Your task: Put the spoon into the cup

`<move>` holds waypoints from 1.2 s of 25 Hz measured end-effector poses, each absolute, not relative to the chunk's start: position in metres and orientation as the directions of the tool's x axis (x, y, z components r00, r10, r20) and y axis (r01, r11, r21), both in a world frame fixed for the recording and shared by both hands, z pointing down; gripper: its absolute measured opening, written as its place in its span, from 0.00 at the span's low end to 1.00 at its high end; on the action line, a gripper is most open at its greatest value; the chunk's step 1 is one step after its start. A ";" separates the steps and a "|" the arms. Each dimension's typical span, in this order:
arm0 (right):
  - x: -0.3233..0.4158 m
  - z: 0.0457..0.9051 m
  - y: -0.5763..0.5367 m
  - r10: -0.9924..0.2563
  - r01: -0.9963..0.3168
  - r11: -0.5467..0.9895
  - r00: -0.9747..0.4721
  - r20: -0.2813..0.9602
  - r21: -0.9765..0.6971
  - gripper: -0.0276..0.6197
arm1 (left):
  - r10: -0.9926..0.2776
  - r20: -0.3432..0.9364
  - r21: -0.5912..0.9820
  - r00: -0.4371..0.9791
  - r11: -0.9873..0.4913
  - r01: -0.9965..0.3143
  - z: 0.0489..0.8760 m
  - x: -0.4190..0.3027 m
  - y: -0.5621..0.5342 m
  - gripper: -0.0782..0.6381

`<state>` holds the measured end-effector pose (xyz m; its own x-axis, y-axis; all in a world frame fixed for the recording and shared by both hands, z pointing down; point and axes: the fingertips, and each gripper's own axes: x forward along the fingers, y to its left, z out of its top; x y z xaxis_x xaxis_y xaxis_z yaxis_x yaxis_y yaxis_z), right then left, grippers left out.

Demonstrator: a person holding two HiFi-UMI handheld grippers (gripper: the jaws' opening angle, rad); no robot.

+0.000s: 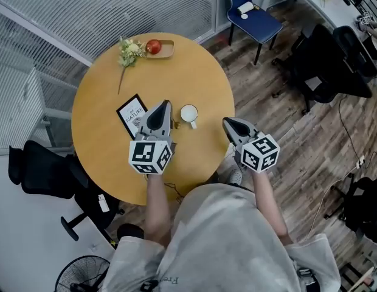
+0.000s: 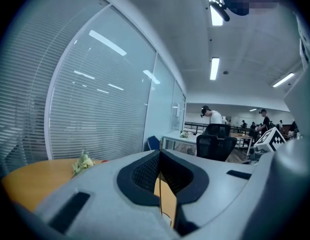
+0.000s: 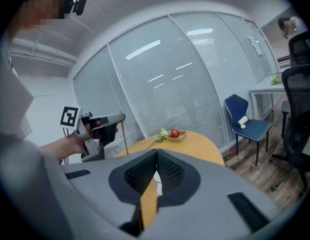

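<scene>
Here, spoon [image 2: 160,194] pinched in left claw [image 2: 159,153], near cup [image 1: 188,113]

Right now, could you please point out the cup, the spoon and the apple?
cup [image 1: 188,113], head view, its white inside.
spoon [image 3: 124,132], right gripper view, mid-handle.
apple [image 1: 153,46], head view, its red top.

- We see the spoon [image 3: 123,136]: thin, gold, hanging near-vertical, pinched in the left gripper [image 2: 159,156].
- We see the cup [image 1: 189,114]: white, upright on the table [image 1: 103,102], close beside the spoon.
</scene>
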<state>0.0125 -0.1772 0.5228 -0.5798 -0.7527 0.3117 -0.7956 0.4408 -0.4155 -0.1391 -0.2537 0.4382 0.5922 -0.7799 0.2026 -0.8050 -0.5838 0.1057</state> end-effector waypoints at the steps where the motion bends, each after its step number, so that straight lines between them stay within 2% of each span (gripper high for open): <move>1: 0.008 0.524 -0.179 -0.750 -0.795 0.442 -0.582 0.315 -0.415 0.04 | -0.771 0.187 0.085 0.609 -0.604 -0.792 0.428 -0.138 -0.260 0.12; 10: -0.017 0.544 -0.185 -0.740 -0.805 0.430 -0.574 0.351 -0.409 0.04 | -0.644 0.108 -0.202 0.757 -0.760 -0.618 0.343 -0.109 -0.330 0.12; 14: -0.018 0.547 -0.186 -0.755 -0.817 0.405 -0.552 0.354 -0.411 0.04 | -0.594 0.097 -0.167 0.799 -0.801 -0.575 0.350 -0.096 -0.341 0.12; 21: -0.012 0.555 -0.182 -0.752 -0.835 0.388 -0.532 0.389 -0.390 0.04 | -0.546 0.166 -0.040 0.821 -0.836 -0.548 0.424 -0.083 -0.332 0.12; 30: -0.013 0.562 -0.179 -0.754 -0.846 0.367 -0.514 0.409 -0.388 0.04 | -0.511 0.182 0.018 0.840 -0.853 -0.522 0.461 -0.078 -0.326 0.12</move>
